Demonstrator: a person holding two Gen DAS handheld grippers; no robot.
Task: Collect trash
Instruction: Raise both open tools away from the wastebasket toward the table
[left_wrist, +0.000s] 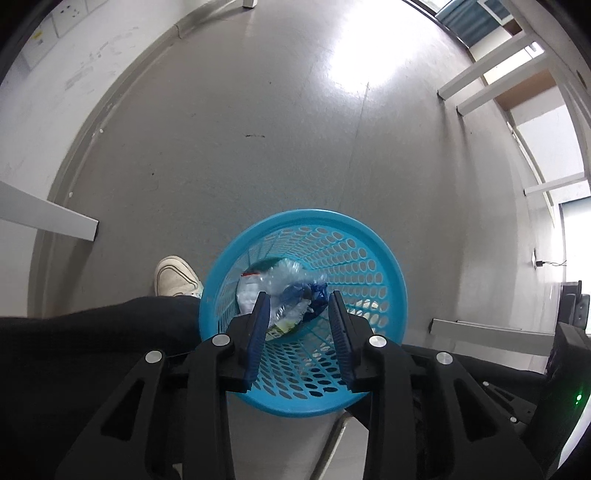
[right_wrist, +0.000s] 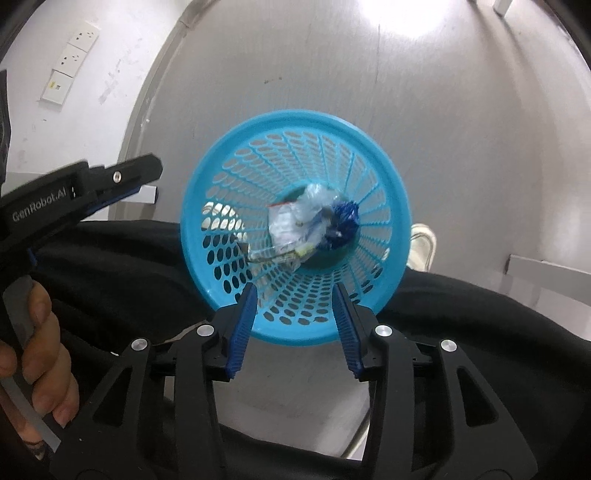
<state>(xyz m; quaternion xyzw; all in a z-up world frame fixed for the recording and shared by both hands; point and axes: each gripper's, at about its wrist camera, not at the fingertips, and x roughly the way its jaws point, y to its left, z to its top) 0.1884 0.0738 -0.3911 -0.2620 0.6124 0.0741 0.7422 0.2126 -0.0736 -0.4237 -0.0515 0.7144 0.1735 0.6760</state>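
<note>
A blue perforated basket (left_wrist: 373, 243) stands on the grey floor (left_wrist: 258, 129), and both grippers hang over its mouth, pointing down into it. The trash (right_wrist: 314, 225) lies at the bottom of the basket: crumpled clear plastic, a white wrapper with a red edge and a dark blue piece, all bunched together.

The left gripper (left_wrist: 299, 302) has its blue pads spread apart with nothing pinched between them; the trash shows through the gap, far below. The right gripper (right_wrist: 295, 295) is likewise released, its jaws parted above the near rim of the basket and holding nothing.

In the right wrist view the left gripper's black body sits at the left, gripped by a hand (right_wrist: 40, 350). Black trouser legs (left_wrist: 92, 350) crowd the near side of the basket, and a white shoe (left_wrist: 175, 277) rests on the floor just left of it. White furniture legs (left_wrist: 491, 74) stand well off at the far right, and wall sockets (right_wrist: 70, 59) sit on the white wall at the far left.
</note>
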